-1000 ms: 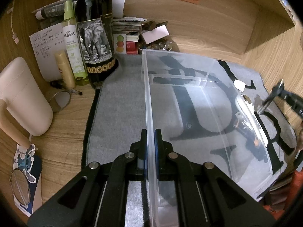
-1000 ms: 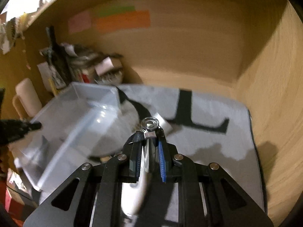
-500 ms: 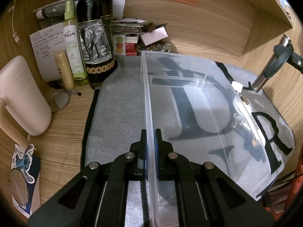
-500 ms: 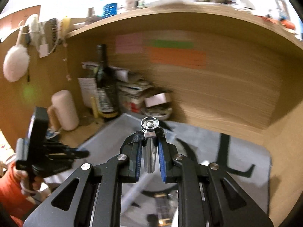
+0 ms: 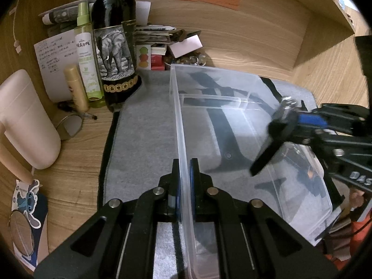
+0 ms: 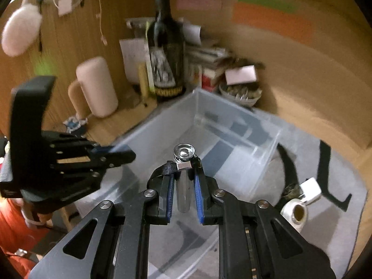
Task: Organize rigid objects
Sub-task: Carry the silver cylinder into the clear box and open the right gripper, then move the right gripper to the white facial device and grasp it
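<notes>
On the far left of the wooden desk stood a cream mug point(image 5: 28, 121) with a wooden handle, then a pale tube, a green spray bottle point(image 5: 87, 55) and a dark wine bottle point(image 5: 116, 46) with an elephant label, all grouped against the far wall, clear of the working area. A grey mat point(image 5: 144, 125) with black lettering covered the middle of the desk.

On the mat sat a clear plastic storage bin point(image 5: 218, 79). The left gripper point(image 5: 184, 186) was clamped on the near part of the bin's left wall, one finger inside and one outside, probably to steady the bin while things went in.

To the right, the right gripper point(image 6: 183, 193) hovered over the bin's open top, its blue-padded fingers closed on a small metal cylinder point(image 6: 183, 186), apparently a flashlight, lens end pointing forward. It seemed positioned for lowering the cylinder into the bin. Something small and dark already lay against the bin's right wall, too blurred to name.

Farther right, on the mat outside the bin, lay a white cylindrical item point(image 6: 295, 211) beside a small white block, likely awaiting sorting.
</notes>
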{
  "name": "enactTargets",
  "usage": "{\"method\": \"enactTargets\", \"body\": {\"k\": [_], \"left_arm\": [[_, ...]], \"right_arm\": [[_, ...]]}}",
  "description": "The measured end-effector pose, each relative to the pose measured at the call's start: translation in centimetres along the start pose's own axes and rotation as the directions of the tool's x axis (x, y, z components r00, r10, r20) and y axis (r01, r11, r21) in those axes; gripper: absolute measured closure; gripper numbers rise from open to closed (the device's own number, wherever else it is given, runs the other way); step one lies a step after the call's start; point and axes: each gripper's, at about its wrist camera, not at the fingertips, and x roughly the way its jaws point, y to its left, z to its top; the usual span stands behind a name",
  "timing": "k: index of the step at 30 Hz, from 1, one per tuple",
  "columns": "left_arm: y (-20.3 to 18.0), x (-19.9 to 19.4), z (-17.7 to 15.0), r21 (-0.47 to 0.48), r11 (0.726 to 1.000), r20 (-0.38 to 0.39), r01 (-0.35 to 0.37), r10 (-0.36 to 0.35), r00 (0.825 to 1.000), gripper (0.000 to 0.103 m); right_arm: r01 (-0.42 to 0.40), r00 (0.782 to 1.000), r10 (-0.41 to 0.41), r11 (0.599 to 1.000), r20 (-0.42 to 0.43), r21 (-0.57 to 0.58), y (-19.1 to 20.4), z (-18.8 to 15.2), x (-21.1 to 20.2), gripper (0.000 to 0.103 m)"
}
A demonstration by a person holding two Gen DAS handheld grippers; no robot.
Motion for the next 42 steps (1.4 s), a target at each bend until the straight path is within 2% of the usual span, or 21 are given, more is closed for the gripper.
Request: {"method": "enactTargets", "body": {"k": [8,14,19,21,23,25,27,29,32,36,38,42], "left_arm": [[0.0,0.0,-0.1,0.007,1.0,0.004,0.008,-0.008,1.0,0.097],[0.1,0.0,-0.1,0.012,1.0,0.005,0.011,-0.011,1.0,0.096],[0.0,0.1,0.0,0.017,1.0,0.003,0.008,-0.008,1.0,0.096],[0.0,0.1,0.0,0.017,1.0,0.003,0.008,-0.008,1.0,0.096],[0.0,0.1,0.0,0.017,1.0,0.003,0.007,-0.007,1.0,0.096],[0.0,0.1,0.1,0.017,1.0,0.001,0.004,-0.004,1.0,0.096],[0.0,0.2,0.1,0.016,1.0,0.001,0.002,-0.002,1.0,0.096],[0.0,0.2,0.1,0.015,1.0,0.0,0.001,-0.001,1.0,0.096],[0.0,0.2,0.1,0.013,1.0,-0.001,0.001,-0.001,1.0,0.096],[0.0,0.2,0.1,0.013,1.0,-0.003,-0.001,0.001,1.0,0.096],[0.0,0.2,0.1,0.012,1.0,-0.004,0.0,0.0,1.0,0.096],[0.0,0.2,0.1,0.014,1.0,-0.004,-0.001,0.001,1.0,0.096]], "right_arm": [[-0.002,0.998,0.004,1.0,-0.066,0.016,-1.0,1.3,2.7,0.088],[0.045,0.989,-0.044,0.999,-0.142,0.006,-1.6,1.7,5.0,0.088],[0.03,0.99,-0.028,0.999,-0.139,0.016,-1.9,1.6,4.8,0.087],[0.029,0.992,-0.027,1.0,-0.126,0.011,-1.9,1.6,4.4,0.08],[0.042,0.995,-0.042,0.999,-0.093,-0.003,-1.6,1.7,3.6,0.062],[0.057,0.997,-0.058,0.998,-0.052,-0.011,-1.4,1.8,2.5,0.055],[0.064,0.998,-0.064,0.998,-0.028,-0.019,-1.2,1.9,1.6,0.055],[0.08,0.997,-0.08,0.997,0.003,-0.022,-1.2,2.1,0.5,0.044],[0.12,0.992,-0.119,0.992,0.049,-0.029,-1.5,2.3,-1.4,0.033],[0.179,0.978,-0.176,0.984,0.115,-0.015,-2.4,2.4,-4.0,0.028],[0.252,0.959,-0.252,0.968,0.13,0.015,-3.0,2.2,-5.3,0.027],[0.318,0.934,-0.322,0.947,0.153,0.055,-4.5,1.2,-7.6,0.022]]}}
